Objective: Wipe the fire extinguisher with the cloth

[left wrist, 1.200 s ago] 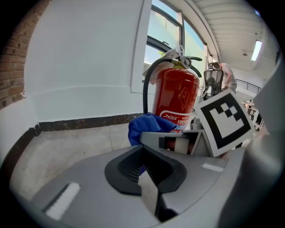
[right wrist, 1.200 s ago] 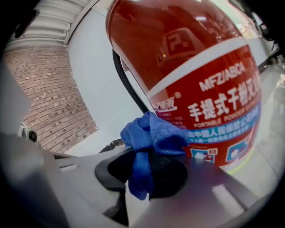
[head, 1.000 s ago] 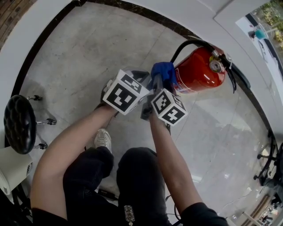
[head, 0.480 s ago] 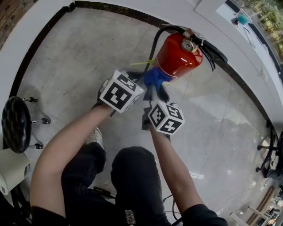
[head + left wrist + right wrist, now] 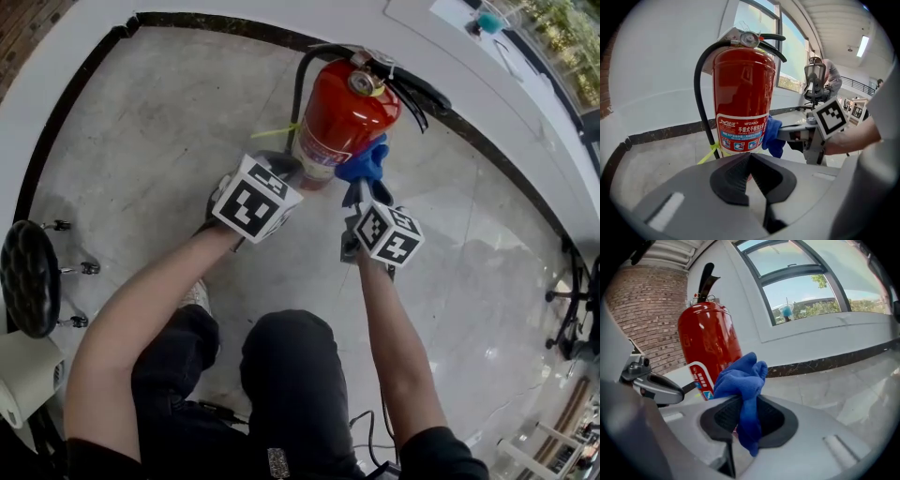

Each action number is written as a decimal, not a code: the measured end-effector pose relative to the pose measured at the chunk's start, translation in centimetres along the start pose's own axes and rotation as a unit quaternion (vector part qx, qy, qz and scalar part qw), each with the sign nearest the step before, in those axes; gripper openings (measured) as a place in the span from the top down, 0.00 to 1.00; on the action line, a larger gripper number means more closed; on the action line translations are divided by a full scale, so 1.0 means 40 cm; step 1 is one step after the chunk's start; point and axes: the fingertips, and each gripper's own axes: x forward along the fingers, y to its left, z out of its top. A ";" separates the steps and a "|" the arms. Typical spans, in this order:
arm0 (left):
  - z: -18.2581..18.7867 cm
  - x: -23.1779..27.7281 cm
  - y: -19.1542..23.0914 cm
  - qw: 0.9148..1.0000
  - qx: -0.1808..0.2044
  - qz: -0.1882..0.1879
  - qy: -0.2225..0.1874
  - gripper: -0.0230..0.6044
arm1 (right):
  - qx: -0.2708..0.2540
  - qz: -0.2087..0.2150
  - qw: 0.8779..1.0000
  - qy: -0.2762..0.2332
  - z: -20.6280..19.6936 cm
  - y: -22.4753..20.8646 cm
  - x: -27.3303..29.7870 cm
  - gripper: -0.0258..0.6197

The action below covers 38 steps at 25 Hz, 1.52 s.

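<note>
Right claw point(image 5: 745, 413): clenched on a bunched blue fabric cloth point(image 5: 743, 378), a wad standing above the pads and a tail hanging below them.
Cloth contact: the wad appears to press against the right flank of the red steel fire extinguisher point(image 5: 342, 117), just beside its white printed label point(image 5: 742, 133).
Left claw point(image 5: 750, 161): closed, with nothing seen between the pads; its tip sits low at the cylinder's near side, probably steadying it.
Just changed: a second ago the cloth lay on the cylinder's near face – it has since travelled round to the right flank, and the right claw has swung out to that side. The left claw has kept its place at the base.
Meaning: the wipe is under way, working round the body; the far side, the shoulder and the valve head look as yet unreached.
Extinguisher's place: upright on the grey stone floor point(image 5: 159, 122), near the floor's far edge where the dark skirting strip point(image 5: 234, 23) meets the white wall. There is no desk here.
In the way: the black rubber hose point(image 5: 699, 89) runs down the left side, and a yellow plastic tie point(image 5: 708, 152) hangs at its foot – both could snag the cloth on a full turn.
Around: a black round stool point(image 5: 28, 278) well apart at the left, and an office chair point(image 5: 813, 82) far behind.
</note>
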 end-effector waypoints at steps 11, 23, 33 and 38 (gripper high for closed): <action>-0.042 0.014 0.020 0.999 0.028 0.003 0.033 0.96 | -0.018 0.034 0.997 0.072 -0.103 0.011 0.052 0.82; -0.081 -0.020 0.114 0.999 0.021 0.020 0.031 0.96 | 0.071 0.102 0.987 0.098 -0.173 0.214 0.068 0.82; -0.164 -0.052 0.200 0.999 -0.007 0.029 0.041 0.96 | 0.184 0.059 0.980 0.044 -0.157 0.340 0.175 0.82; -0.204 -0.049 0.257 0.998 -0.027 0.034 0.048 0.96 | 0.233 0.050 0.971 0.016 -0.133 0.369 0.256 0.82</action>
